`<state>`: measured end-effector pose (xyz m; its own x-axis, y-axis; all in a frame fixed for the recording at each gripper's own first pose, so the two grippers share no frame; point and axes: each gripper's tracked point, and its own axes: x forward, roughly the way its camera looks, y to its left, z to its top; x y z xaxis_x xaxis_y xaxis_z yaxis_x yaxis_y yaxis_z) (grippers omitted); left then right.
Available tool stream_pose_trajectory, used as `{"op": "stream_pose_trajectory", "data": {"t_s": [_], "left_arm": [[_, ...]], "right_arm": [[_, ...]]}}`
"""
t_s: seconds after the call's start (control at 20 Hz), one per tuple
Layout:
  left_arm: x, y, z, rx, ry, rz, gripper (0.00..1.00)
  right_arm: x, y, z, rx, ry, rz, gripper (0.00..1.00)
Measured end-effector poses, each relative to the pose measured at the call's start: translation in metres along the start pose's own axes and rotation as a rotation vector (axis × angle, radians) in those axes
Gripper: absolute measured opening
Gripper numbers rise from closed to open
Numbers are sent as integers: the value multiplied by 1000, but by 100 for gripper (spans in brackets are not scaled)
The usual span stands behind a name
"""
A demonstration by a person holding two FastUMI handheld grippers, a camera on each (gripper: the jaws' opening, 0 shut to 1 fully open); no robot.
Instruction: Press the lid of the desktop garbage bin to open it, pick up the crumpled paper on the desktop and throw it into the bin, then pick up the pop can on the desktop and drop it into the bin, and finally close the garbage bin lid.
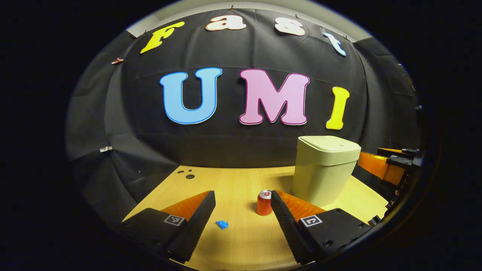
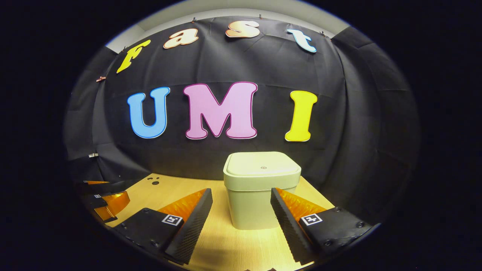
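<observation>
- Both views are dim at the edges and bright in the middle; light falls from above onto the table
- The bin casts a soft shadow toward the wall; the can shadows leftward
- Strong fisheye bending curves the table edge and wall
- Focus is sharp; slight glare on the bin lid

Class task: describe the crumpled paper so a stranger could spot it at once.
Start at the pale bin on the wooden table. Nearer the camera, left of the red can, lies the crumpled paper. It is the only blue thing on the table, small and wadded.
</observation>
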<state>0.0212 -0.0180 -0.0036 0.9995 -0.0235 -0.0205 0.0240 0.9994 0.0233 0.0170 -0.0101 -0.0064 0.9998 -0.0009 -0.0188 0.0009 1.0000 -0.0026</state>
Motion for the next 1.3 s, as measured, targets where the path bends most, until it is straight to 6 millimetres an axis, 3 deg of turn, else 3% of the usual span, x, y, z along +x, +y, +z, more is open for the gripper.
{"op": "stream_pose_trajectory", "data": {"t_s": [0.25,0.55,0.6,0.65,0.85,1.05,1.2,1.3], "left_arm": [[1,-2,-1,6,-1,3,95],[2,-12,-5,5,9,-10,96],[2,-14,-6,8,9,-12,96],[2,-15,-4,12,8,-15,96],[1,-16,-3,17,4,-15,96],[3,-10,-8,11,13,3,95],[4,-5,-9,9,19,15,95],[5,-1,-9,10,16,25,95]], "right_arm": [[0,-5,-2,4,6,0,98],[2,5,4,-24,-3,43,96],[3,4,5,-26,-8,40,92],[5,5,10,-21,-18,44,78],[12,10,11,-10,-5,60,53],[19,14,3,-46,32,87,36],[25,5,5,-36,35,67,16],[31,4,5,-37,30,56,12]]}}
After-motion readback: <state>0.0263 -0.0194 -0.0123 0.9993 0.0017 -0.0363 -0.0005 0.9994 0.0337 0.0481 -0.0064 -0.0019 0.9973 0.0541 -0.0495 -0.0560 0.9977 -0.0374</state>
